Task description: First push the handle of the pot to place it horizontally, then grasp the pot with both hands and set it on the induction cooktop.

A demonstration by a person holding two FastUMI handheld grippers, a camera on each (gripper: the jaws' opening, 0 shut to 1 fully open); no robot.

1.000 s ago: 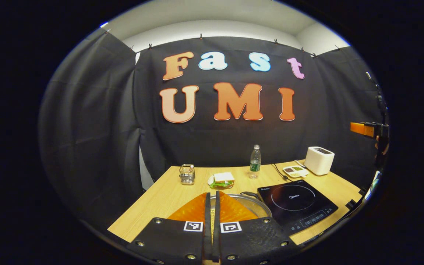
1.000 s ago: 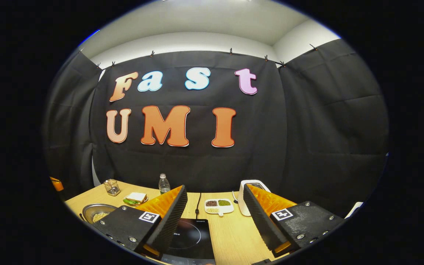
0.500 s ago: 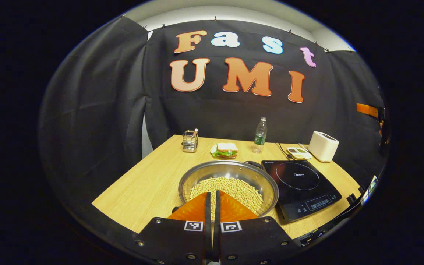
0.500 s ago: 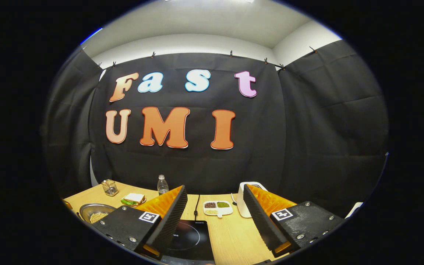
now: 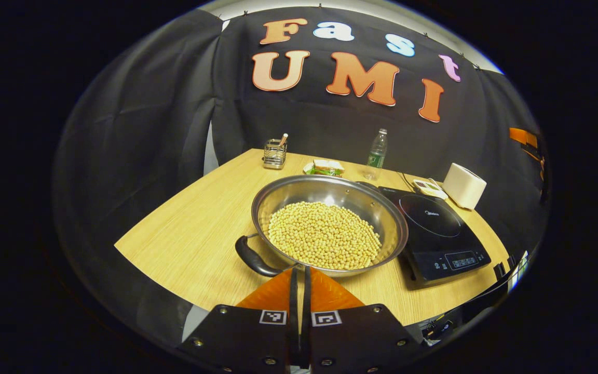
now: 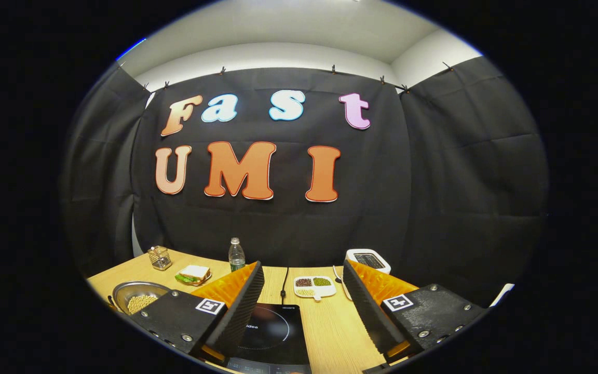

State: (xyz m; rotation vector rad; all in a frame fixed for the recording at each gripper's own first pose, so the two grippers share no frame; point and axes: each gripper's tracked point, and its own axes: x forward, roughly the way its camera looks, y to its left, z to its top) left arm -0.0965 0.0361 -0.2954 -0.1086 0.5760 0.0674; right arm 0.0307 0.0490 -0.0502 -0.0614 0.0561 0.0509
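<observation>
Left tool (image 5: 299,283), fingers closed on nothing, has dipped toward the pot (image 5: 329,223), apparently nearing its handle (image 5: 252,258). Right tool (image 6: 303,306) stays open above the cooktop (image 6: 270,335); pushing has not begun.

A shiny silver pot (image 5: 330,208) holds pale yellow beans (image 5: 324,235) and has a black handle (image 5: 251,258). It sits on a light wood-grain table (image 5: 195,228). The cooktop (image 5: 442,228) is glossy black. A toaster (image 5: 464,185) is white. A bottle (image 5: 377,154) is clear with a green label.

Left gripper (image 5: 299,275), fingers together, hovers just before the bean-filled pot (image 5: 330,195).
</observation>
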